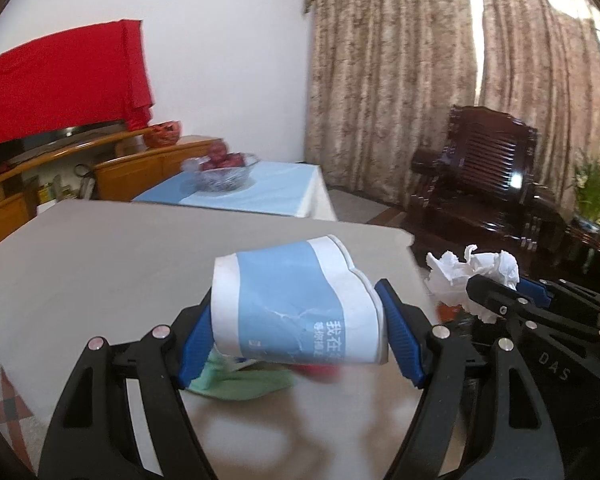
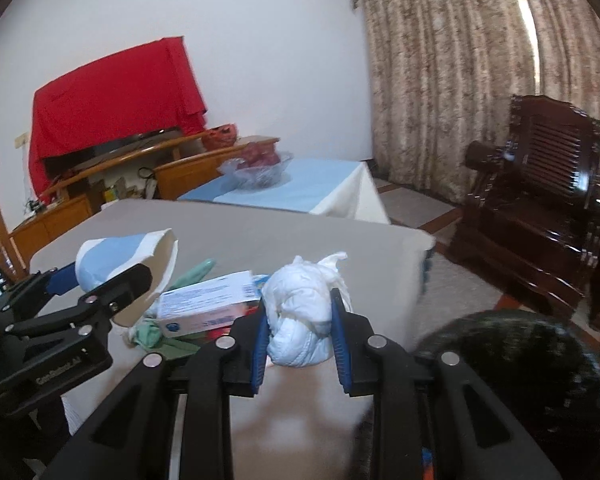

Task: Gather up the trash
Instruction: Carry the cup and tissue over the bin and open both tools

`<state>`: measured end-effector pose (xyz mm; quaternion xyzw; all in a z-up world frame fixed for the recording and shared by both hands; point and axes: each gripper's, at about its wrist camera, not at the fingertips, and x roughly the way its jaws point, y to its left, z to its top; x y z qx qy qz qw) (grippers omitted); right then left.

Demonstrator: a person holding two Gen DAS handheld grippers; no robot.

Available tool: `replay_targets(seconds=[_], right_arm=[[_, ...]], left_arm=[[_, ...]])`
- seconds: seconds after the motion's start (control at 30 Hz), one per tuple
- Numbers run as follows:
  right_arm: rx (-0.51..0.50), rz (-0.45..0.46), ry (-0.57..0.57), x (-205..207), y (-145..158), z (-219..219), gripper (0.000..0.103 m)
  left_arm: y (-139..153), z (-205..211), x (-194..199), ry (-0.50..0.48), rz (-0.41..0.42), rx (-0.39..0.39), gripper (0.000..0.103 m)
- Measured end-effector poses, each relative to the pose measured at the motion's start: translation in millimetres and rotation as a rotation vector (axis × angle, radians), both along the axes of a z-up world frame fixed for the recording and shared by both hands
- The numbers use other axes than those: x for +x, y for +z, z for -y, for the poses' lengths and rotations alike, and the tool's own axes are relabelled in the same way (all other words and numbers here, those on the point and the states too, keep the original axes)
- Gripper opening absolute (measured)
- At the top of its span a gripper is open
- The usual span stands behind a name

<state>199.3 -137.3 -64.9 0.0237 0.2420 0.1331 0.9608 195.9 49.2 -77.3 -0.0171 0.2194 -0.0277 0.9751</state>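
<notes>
Green cloth (image 2: 168,342) and a small printed carton (image 2: 208,308) are lying on the grey table (image 1: 100,256), half hidden behind the jaws and blurred. The left gripper (image 1: 300,332) is clamping a dented blue-and-white paper cup (image 1: 296,300) on its side above them. The right gripper (image 2: 300,344) is squeezing a crumpled white tissue wad (image 2: 304,320) beside a dark, indistinct round shape (image 2: 520,372).

Daylight through curtains (image 1: 420,80), glare strip; fisheye edges bent, dark; motion blur.

One paper cup (image 1: 296,300), one tissue wad (image 2: 304,320), one box (image 2: 208,304), one green cloth (image 1: 240,380), one fruit bowl (image 1: 222,174)
</notes>
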Motion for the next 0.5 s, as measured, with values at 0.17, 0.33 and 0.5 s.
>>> replay_targets(seconds=[0.17,0.33,0.5], right_arm=[[-0.002,0.015,-0.084,-12.9,7.7,41.6,0.028],[-0.013,0.020,-0.176,-25.0,8.2,85.6,0.028],[-0.016,0.004,-0.250,-36.3,0.1,122.4,0.028]], left_arm=[[5.1,42.5,2.9,-0.096,0.012,-0.005,0.072],[2.6,85.2,3.2,-0.196,0.009,-0.019,0.072],[-2.1,123.7,3.2,-0.279,0.009,-0.035,0.073]])
